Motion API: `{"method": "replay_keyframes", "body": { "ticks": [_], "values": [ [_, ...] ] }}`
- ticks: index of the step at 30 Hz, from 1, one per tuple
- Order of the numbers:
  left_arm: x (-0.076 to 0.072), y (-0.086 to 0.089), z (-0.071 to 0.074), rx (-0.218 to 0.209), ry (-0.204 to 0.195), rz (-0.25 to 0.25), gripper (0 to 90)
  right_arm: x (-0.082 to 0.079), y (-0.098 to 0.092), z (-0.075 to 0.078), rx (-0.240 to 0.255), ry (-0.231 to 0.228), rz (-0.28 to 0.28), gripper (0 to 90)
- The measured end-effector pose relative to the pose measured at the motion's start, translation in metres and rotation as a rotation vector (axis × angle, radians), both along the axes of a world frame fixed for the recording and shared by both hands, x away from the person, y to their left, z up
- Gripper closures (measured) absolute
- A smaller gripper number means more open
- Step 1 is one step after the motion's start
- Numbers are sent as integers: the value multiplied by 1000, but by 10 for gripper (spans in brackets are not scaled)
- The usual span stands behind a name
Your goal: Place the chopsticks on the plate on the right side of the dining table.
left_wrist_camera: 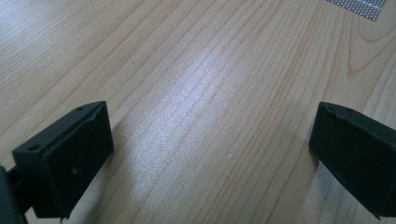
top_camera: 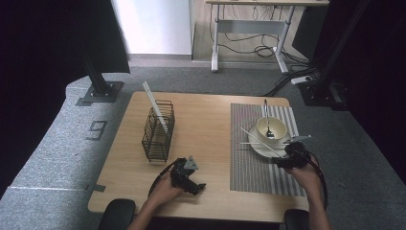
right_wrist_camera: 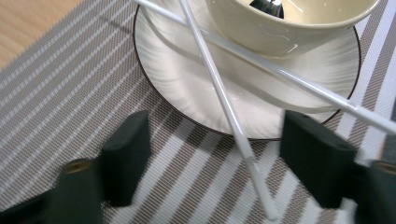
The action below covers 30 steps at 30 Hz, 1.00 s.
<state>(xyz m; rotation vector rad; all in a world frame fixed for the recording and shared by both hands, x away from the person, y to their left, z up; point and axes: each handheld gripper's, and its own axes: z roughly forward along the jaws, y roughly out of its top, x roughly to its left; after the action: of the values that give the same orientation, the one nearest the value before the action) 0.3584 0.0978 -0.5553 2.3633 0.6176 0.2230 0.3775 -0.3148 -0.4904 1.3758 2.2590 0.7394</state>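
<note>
A cream bowl (top_camera: 271,127) with a spoon (top_camera: 267,120) in it stands on a white plate (top_camera: 259,147) on a striped placemat (top_camera: 253,172). Two white chopsticks (top_camera: 258,140) lie crossed over the plate. In the right gripper view one chopstick (right_wrist_camera: 219,88) runs from the plate (right_wrist_camera: 187,79) down onto the mat between my jaws, and the other chopstick (right_wrist_camera: 289,77) crosses it below the bowl (right_wrist_camera: 280,28). My right gripper (right_wrist_camera: 217,133) is open and its pads stand apart from the chopstick. My left gripper (left_wrist_camera: 212,123) rests open over bare wood (top_camera: 200,187).
A black wire basket (top_camera: 157,132) stands on the left half of the table with one white chopstick (top_camera: 155,108) leaning out of it. The wooden table's front edge (top_camera: 201,214) is close to both hands. A corner of the placemat (left_wrist_camera: 359,5) lies beyond my left gripper.
</note>
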Motion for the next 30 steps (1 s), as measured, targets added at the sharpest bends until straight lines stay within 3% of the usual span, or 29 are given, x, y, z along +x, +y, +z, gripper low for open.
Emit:
{"method": "replay_keyframes", "body": {
  "ticks": [8,10,12,15,20,27,30],
  "values": [
    [0,0,0,-2,1,2,0,-7,18,-19,76,13,16,34],
    [0,0,0,-2,1,2,0,-7,22,-22,65,21,22,3],
    [0,0,0,-2,1,2,0,-8,24,-22,42,10,20,0],
    [0,0,0,-2,1,2,0,-10,23,-23,73,4,27,0],
    [0,0,0,-2,1,2,0,-13,24,-29,76,-9,36,0],
    [0,0,0,-2,1,2,0,-10,24,-41,46,12,26,0],
    [0,0,0,-2,1,2,0,-9,22,-42,24,0,10,0]
  ]
}}
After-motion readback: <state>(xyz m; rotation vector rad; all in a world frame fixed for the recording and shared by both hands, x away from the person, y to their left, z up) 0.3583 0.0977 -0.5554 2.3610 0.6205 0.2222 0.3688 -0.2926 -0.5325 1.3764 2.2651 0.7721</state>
